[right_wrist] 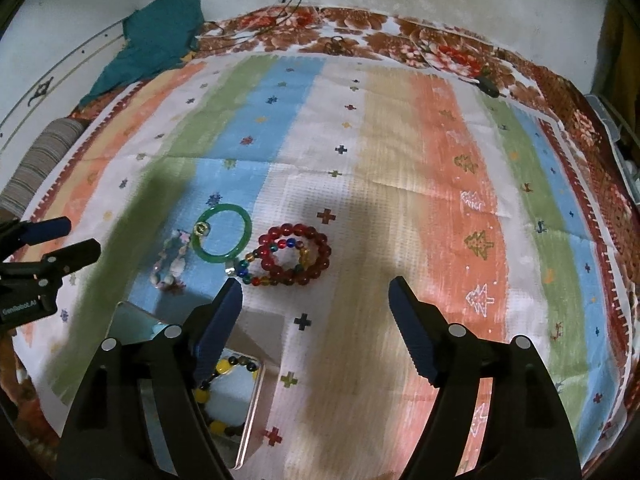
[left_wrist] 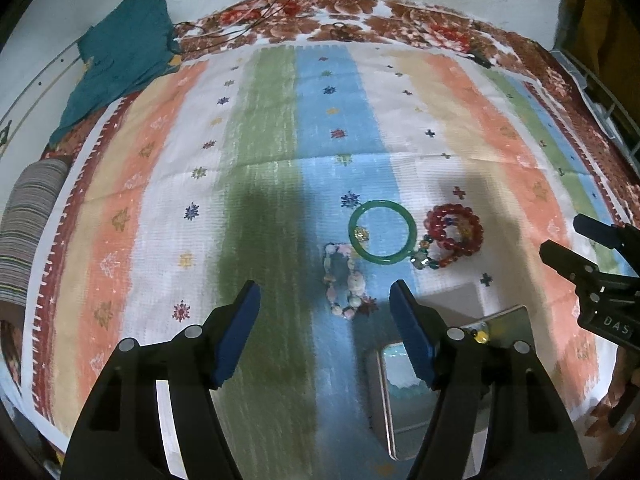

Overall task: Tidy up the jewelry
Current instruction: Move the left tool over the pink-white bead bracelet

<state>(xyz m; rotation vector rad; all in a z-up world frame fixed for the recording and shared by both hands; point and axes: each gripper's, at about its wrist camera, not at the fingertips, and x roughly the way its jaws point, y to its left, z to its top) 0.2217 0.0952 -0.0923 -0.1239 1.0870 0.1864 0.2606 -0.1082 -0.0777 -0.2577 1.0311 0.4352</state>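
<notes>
1. Both my left hand-held gripper (left_wrist: 324, 312) and right hand-held gripper (right_wrist: 316, 308) hang spread, empty
2. Pastel stone-bead bracelet (left_wrist: 345, 282) lies just ahead of my left; next, pinch it into the open metal tin (right_wrist: 256, 384) below my right

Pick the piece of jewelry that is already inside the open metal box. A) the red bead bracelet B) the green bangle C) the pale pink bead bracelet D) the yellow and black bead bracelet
D: the right wrist view shows the yellow and black bead bracelet lying inside the metal box, while the green bangle, red bead bracelet and pale pink bead bracelet lie on the striped cloth.
</notes>
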